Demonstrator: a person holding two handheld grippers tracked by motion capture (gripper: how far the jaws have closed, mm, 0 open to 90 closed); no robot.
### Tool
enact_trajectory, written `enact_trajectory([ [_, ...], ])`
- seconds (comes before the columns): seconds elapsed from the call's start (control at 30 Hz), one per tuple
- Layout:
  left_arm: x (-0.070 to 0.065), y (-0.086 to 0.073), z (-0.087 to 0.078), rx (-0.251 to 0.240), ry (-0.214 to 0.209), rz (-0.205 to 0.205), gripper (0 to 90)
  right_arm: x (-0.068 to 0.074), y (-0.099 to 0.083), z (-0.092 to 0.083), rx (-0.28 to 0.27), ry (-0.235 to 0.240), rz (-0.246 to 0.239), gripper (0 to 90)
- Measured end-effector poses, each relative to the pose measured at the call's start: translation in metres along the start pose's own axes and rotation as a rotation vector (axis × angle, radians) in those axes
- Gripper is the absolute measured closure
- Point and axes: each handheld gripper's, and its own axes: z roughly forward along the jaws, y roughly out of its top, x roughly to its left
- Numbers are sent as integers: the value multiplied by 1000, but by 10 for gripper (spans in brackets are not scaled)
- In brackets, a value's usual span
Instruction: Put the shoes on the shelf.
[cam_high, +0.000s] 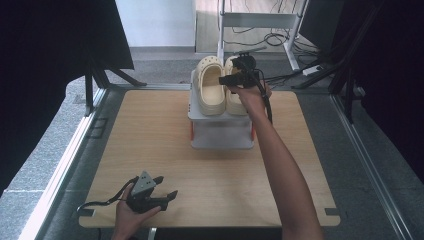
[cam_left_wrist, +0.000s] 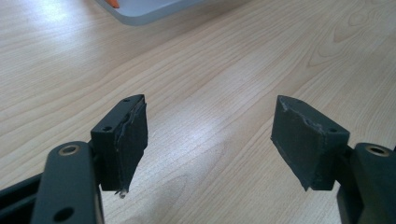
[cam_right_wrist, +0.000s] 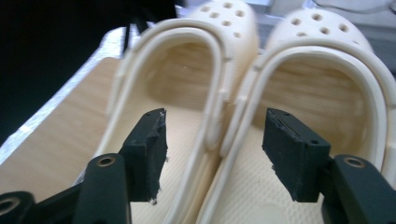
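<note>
1. My left tongs (cam_high: 161, 194) rest released, jaws spread, low over the near tabletop (cam_high: 210, 175).
2. My right tongs (cam_right_wrist: 212, 149) stand released above the cream clogs, grasping nothing.
3. The left clog (cam_high: 211, 86) and right clog (cam_high: 236, 95) sit side by side, touching, atop the grey stand (cam_high: 220, 132) at the tabletop's far edge.

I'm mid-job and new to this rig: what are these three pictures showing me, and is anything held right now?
A person holds a two-jaw gripper in each hand. The high view looks down on the wooden table. The other two views ride on the grippers. The left gripper rests open near the table's front edge, empty. The right gripper is open over two cream clogs, the left clog and the right clog, side by side on a grey stand. Its jaws straddle the clogs' adjoining rims without pressing, so nothing is held.
</note>
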Motion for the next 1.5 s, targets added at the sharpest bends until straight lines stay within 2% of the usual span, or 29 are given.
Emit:
enact_trajectory([
  [0.07, -1, 0, -1, -2, 4, 0, 276, 1, -3, -7, -10, 34, -40, 417],
  [0.3, -2, 0, -3, -14, -8, -7, 276, 5, -18, -26, -34, 153, -106, 448],
  [0.53, -2, 0, -4, -12, -3, -7, 276, 13, -40, -42, -44, 245, -176, 460],
  [1.07, -2, -1, -2, -2, 8, 1, 276, 11, -106, -58, -93, 363, -221, 462],
  [1.3, -2, -1, -2, 1, 8, 1, 276, 1, -134, -61, -99, 379, -212, 467],
  [1.5, -2, -1, -1, 3, 9, 1, 276, -7, -149, -59, -87, 378, -200, 467],
])
